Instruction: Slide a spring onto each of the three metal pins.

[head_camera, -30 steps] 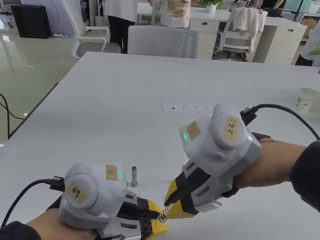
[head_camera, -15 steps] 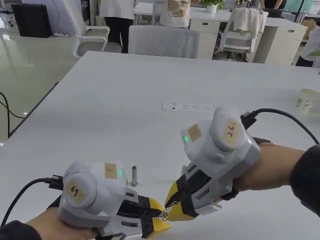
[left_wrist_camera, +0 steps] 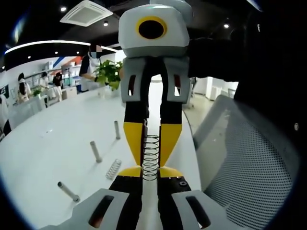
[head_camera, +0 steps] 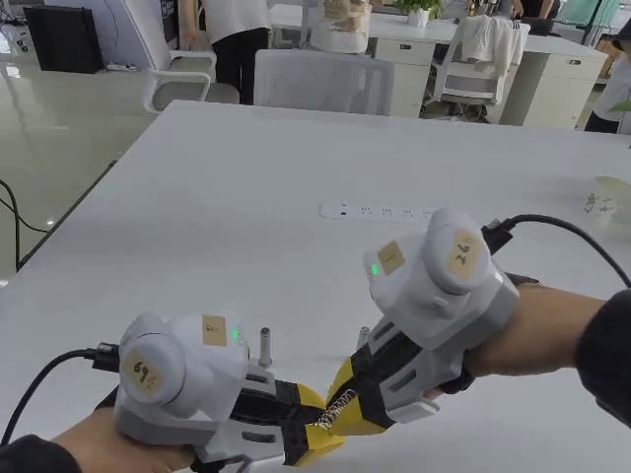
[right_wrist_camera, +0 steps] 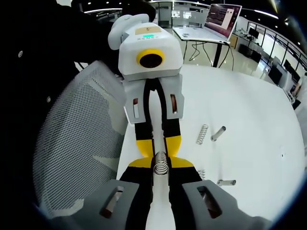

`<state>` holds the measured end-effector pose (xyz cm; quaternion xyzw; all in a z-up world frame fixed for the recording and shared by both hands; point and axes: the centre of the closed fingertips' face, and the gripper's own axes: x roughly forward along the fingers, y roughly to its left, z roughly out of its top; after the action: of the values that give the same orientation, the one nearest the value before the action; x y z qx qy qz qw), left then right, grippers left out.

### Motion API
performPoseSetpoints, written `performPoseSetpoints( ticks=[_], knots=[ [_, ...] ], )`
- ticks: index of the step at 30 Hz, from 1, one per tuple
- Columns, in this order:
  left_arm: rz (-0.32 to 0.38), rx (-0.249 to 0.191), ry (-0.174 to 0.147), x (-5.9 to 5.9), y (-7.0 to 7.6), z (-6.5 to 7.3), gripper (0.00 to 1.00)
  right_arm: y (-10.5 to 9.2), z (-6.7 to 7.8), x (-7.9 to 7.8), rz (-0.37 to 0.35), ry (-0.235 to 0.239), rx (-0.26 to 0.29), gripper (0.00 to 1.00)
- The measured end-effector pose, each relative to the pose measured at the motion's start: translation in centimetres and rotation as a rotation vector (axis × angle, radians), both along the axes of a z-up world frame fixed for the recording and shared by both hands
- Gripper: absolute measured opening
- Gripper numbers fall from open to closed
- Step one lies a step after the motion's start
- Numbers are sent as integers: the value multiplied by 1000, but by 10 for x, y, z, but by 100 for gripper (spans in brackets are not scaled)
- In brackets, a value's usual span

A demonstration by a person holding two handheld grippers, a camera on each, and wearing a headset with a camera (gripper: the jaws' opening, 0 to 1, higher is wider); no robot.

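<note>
Left claw (left_wrist_camera: 149, 175) and right claw (right_wrist_camera: 160, 168) meet tip to tip, each clamped on one end of a spring (left_wrist_camera: 150, 151) held above the desk (head_camera: 296, 168). Beyond them, a loose spring (left_wrist_camera: 113, 168) lies near three pins (left_wrist_camera: 96, 151).

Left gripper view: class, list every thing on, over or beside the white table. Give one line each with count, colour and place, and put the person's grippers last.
table: one, white, under everything
metal pins: three, grey, spread over the table left of centre
held spring: one, silver, centre of view, clamped at both ends
loose spring: one, silver, on the table between the nearer two pins and the held spring
potted plant: one, green, at the table's far end
mesh chair: one, grey, off the table's right edge
right gripper: one, white with yellow tips, reaching in from the top
left gripper: one, black with yellow tips, rising from the bottom
</note>
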<state>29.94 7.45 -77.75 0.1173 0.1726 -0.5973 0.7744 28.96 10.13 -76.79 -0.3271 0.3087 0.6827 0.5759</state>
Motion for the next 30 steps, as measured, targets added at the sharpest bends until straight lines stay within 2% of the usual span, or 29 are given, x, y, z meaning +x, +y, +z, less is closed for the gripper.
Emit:
performPoseSetpoints(
  ticks=[3,5,8,10,13,25,30],
  knots=[
    [9,-8,14,2,1,1,4,1,1,1,-1,-3,-2,8],
    [24,-15,38,2,1,0,10,2,2,2,-2,-4,-2,8],
    [26,-14,36,2,0,0,15,1,2,4,-4,-10,-7,8],
    [31,-17,45,2,1,-1,19,0,2,5,-7,-14,-10,8],
    [49,-19,63,4,4,-2,26,-2,2,7,-11,-17,-16,8],
    [86,-12,93,5,17,-8,46,-13,2,15,-35,-27,-30,8],
    [101,-9,95,5,24,-8,51,-18,3,19,-48,-29,-34,8]
  ],
)
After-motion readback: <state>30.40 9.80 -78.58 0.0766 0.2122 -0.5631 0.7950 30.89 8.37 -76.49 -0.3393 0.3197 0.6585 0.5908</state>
